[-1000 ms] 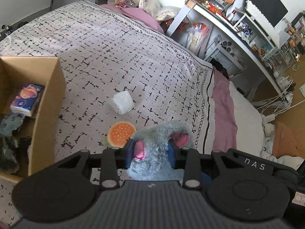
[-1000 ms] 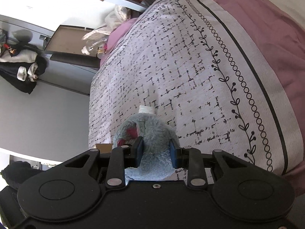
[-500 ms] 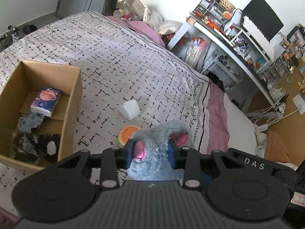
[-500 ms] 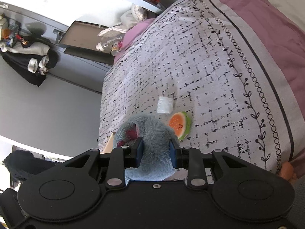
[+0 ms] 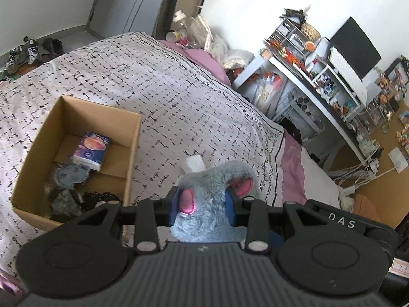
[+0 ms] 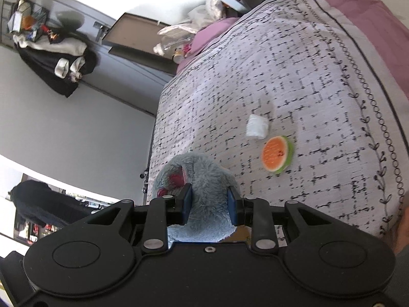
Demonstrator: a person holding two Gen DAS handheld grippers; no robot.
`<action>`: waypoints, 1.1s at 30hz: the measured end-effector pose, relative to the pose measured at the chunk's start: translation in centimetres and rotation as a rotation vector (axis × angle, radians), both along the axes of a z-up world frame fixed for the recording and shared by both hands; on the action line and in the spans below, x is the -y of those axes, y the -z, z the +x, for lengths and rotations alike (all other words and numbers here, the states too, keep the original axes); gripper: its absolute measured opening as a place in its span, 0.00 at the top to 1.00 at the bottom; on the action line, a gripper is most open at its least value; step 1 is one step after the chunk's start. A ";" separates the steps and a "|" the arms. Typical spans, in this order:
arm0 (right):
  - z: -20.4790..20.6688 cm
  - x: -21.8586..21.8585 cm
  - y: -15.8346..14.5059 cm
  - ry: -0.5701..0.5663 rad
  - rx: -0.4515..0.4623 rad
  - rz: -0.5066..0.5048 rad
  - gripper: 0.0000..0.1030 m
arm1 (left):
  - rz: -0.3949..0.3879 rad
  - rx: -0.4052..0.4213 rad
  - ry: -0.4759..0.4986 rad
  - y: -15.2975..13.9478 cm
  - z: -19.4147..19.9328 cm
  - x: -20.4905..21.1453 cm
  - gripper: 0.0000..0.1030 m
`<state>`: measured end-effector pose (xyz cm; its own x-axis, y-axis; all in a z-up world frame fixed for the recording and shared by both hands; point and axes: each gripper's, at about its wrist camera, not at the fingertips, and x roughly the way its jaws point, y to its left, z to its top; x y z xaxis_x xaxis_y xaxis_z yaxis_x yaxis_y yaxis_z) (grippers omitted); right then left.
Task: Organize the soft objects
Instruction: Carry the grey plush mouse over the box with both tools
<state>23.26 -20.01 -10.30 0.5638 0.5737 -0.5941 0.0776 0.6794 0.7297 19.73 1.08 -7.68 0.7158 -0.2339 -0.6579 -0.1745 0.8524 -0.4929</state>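
Both grippers are shut on one fluffy grey-blue plush toy with pink ears. My left gripper clamps the plush toy above the bed, to the right of an open cardboard box. My right gripper clamps the same plush toy near the bed's corner. The box holds a tissue pack and dark grey soft items. A white soft roll and an orange-slice cushion lie on the patterned bedspread. The white roll peeks out behind the plush in the left wrist view.
A cluttered desk with shelves and a monitor stands right of the bed. Bottles and bags sit at the bed's head. Shoes lie on the floor at far left. Dark clothes hang on the wall.
Both grippers have lifted the plush higher and back from the bed. More of the box and its contents has come into the left view; the orange-slice cushion now shows in the right view.
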 end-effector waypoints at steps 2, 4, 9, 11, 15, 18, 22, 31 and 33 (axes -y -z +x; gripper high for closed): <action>0.0 -0.8 -0.2 -0.011 0.005 -0.006 0.72 | -0.007 0.004 -0.010 0.0 -0.2 -0.9 0.65; 0.1 -1.7 -0.3 -0.021 0.009 -0.010 0.72 | -0.013 0.008 -0.021 0.0 -0.4 -1.7 0.65; 0.3 -3.9 -0.5 -0.050 0.020 -0.022 0.72 | -0.023 0.017 -0.044 0.1 -0.6 -3.8 0.65; 0.6 -4.8 -0.5 -0.062 0.021 -0.026 0.72 | -0.029 0.020 -0.055 0.3 -0.6 -4.8 0.65; 1.3 -6.8 -0.4 -0.090 0.028 -0.051 0.72 | -0.053 0.023 -0.083 0.9 -0.5 -6.6 0.65; 1.8 -8.3 -0.3 -0.110 0.028 -0.069 0.72 | -0.070 0.025 -0.106 1.5 -0.4 -8.0 0.65; 2.8 -10.2 0.0 -0.137 0.028 -0.092 0.72 | -0.093 0.024 -0.134 2.4 0.1 -9.7 0.65; 5.4 -13.5 1.4 -0.170 0.004 -0.140 0.70 | -0.138 0.006 -0.175 4.8 2.1 -13.0 0.66; 5.8 -14.0 1.8 -0.174 -0.001 -0.152 0.69 | -0.149 -0.004 -0.180 5.5 2.5 -13.5 0.66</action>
<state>29.04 -6.01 -12.07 0.4634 0.5661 -0.6817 -0.0494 0.7846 0.6180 22.23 14.61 -13.22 0.7524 -0.1976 -0.6284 -0.3192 0.7251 -0.6102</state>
